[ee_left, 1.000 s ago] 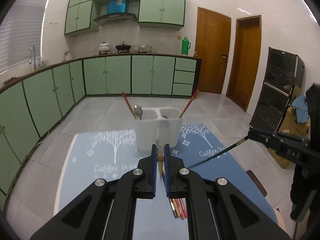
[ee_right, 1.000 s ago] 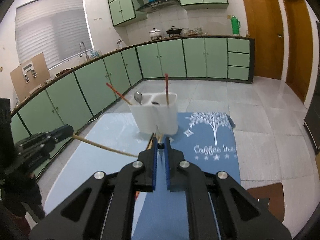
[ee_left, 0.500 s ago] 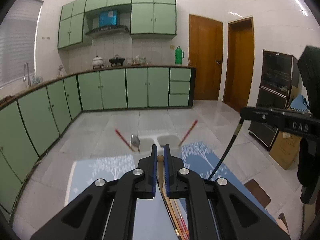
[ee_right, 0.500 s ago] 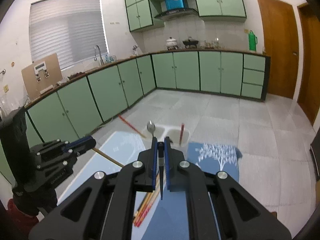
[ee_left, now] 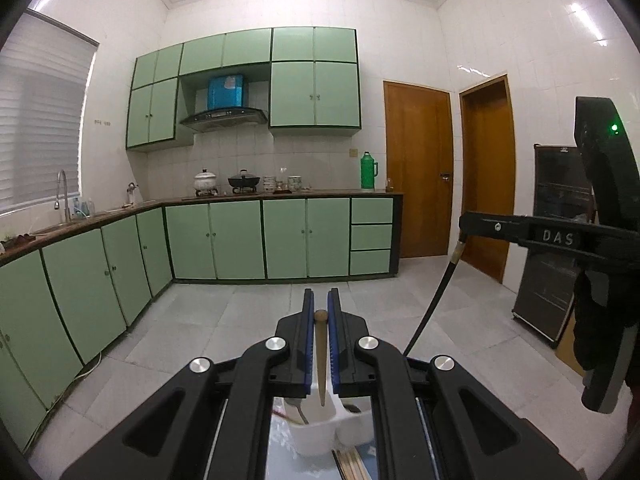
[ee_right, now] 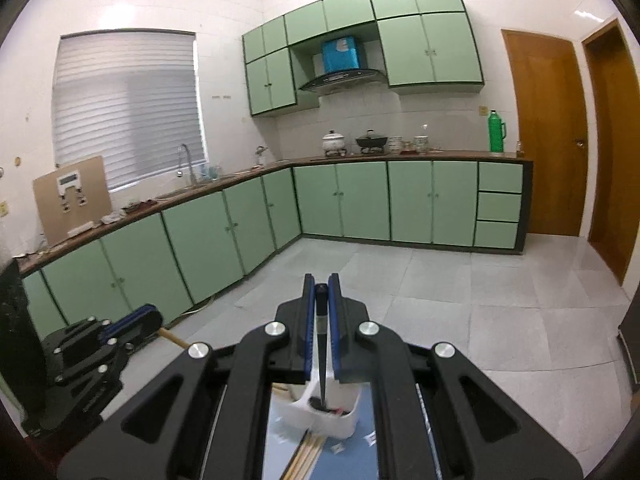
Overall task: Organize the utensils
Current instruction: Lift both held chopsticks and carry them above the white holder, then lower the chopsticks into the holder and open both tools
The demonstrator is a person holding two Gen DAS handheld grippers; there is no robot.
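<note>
Black claws (ee_left: 319,308) (ee_right: 321,290) each pinch one chopstick (ee_left: 320,344) (ee_right: 320,344).

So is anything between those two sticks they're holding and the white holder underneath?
Nothing visible. The left gripper holds a wooden chopstick and the right gripper a black one. Each tip hangs over the white holder, with only air between. Utensils already stand in both compartments, leaving open room.

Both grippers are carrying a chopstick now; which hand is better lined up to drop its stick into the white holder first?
Probably the left gripper: its wooden chopstick hangs tip-down over the white holder. The right gripper's black chopstick looks similar, so it's close.
</note>
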